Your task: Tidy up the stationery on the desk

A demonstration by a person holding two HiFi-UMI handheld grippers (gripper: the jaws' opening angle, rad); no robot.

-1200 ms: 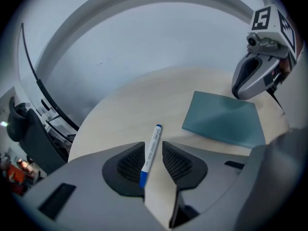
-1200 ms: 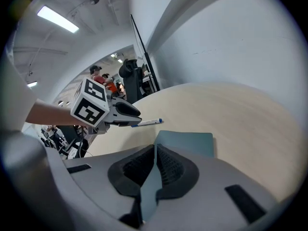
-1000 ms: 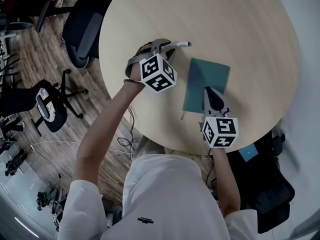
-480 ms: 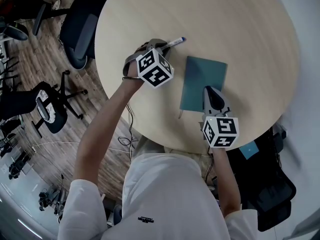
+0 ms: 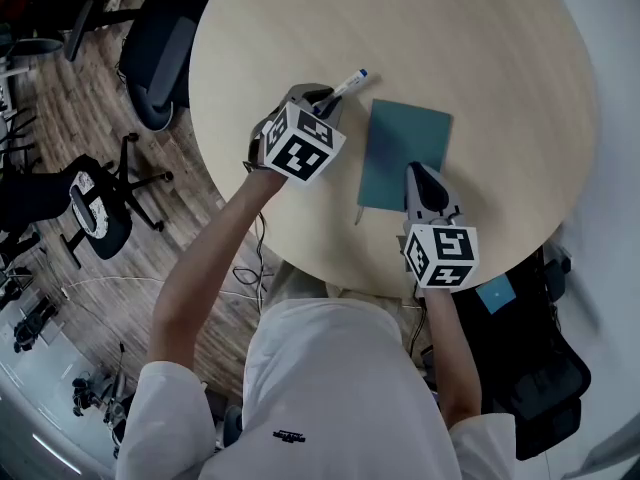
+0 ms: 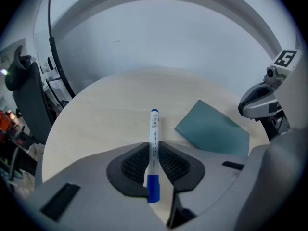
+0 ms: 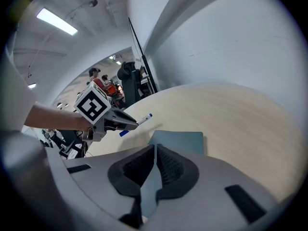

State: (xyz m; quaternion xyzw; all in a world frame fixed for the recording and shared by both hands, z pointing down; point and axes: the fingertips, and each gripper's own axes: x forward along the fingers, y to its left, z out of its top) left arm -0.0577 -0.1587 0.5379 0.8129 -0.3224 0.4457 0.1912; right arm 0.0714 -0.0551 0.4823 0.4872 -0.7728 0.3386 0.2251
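Two hand-held grippers: one in each of the person's hands, both over the round, pale wooden desk (image 5: 480,58).
Left hand-held gripper (image 5: 322,98): clenched on a marker pen (image 5: 345,84). Its jaws have just been closing, and the ribbed pads now press the barrel from both sides.
Marker pen: white barrel, blue at both ends, with the thicker blue piece behind the pads. The far end points out over the desk, just left of the notebook.
Right hand-held gripper (image 5: 415,173): clamped on the near edge of a teal notebook (image 5: 405,138), whose cover runs in between the pads.
Teal notebook: closed, near the middle of the desk, apart from the marker pen.
Writing: a line of small dark print runs along the marker pen's barrel, too small to read.
Marker cubes: each hand-held gripper carries a cube (image 5: 300,146) with black-and-white square patterns.
Black bag (image 5: 540,368): beside the desk at the person's right, with a small teal item at its upper edge. Its contents cannot be seen.
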